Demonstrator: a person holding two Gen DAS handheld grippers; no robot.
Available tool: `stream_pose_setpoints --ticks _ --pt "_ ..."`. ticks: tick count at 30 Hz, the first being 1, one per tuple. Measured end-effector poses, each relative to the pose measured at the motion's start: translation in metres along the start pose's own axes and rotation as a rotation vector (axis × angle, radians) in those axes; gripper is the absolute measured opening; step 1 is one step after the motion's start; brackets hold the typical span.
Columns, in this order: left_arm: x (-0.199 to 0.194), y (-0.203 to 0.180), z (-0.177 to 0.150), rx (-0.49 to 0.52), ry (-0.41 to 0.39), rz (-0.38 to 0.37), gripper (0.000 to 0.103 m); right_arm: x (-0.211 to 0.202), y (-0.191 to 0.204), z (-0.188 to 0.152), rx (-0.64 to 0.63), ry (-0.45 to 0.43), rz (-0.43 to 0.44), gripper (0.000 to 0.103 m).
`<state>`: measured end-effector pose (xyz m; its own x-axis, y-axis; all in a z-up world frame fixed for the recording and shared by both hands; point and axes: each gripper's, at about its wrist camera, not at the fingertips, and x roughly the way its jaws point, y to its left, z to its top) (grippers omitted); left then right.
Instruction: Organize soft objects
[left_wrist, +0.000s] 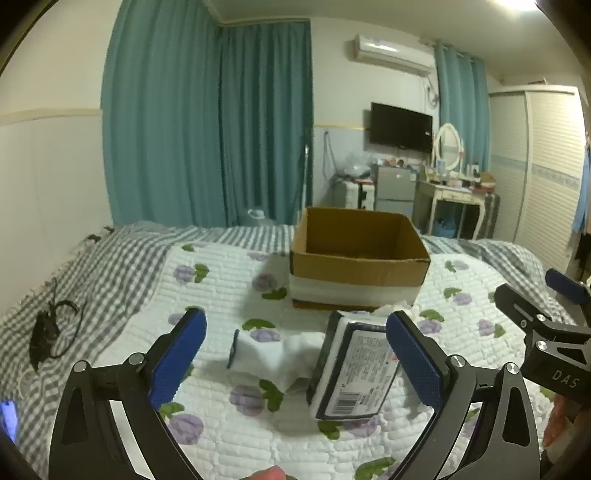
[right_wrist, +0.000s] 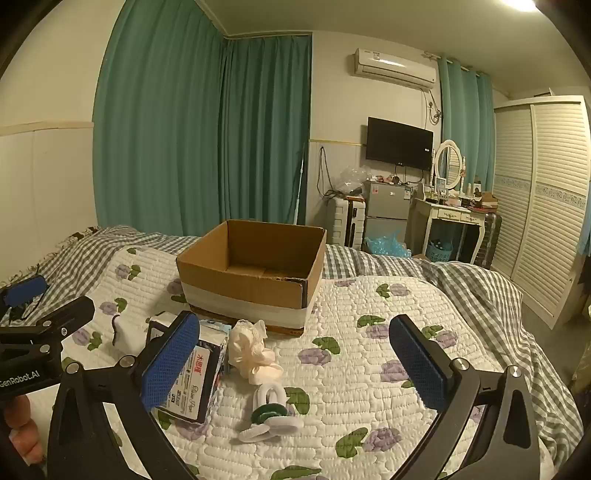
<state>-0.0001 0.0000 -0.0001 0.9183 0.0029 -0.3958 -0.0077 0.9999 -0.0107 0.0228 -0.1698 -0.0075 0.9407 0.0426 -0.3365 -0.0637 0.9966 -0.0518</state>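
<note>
An open cardboard box stands on the quilted bed; it also shows in the right wrist view and looks empty. A white sock and a tissue pack lie in front of my open left gripper. In the right wrist view the tissue pack, a cream cloth bundle and white and green hair ties lie before my open, empty right gripper. The right gripper's body shows at the right of the left view.
The floral quilt covers a grey checked sheet. A black cable lies at the bed's left. Beyond the bed are curtains, a small fridge, a dressing table and a wardrobe.
</note>
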Motion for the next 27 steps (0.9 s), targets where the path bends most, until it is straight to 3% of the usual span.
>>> stream_pose_setpoints --ticks 27 --pt "-0.0016 -0.0039 -0.0011 0.011 0.008 0.008 0.1 0.0017 0.0013 -0.0013 -0.003 0.012 0.0 0.103"
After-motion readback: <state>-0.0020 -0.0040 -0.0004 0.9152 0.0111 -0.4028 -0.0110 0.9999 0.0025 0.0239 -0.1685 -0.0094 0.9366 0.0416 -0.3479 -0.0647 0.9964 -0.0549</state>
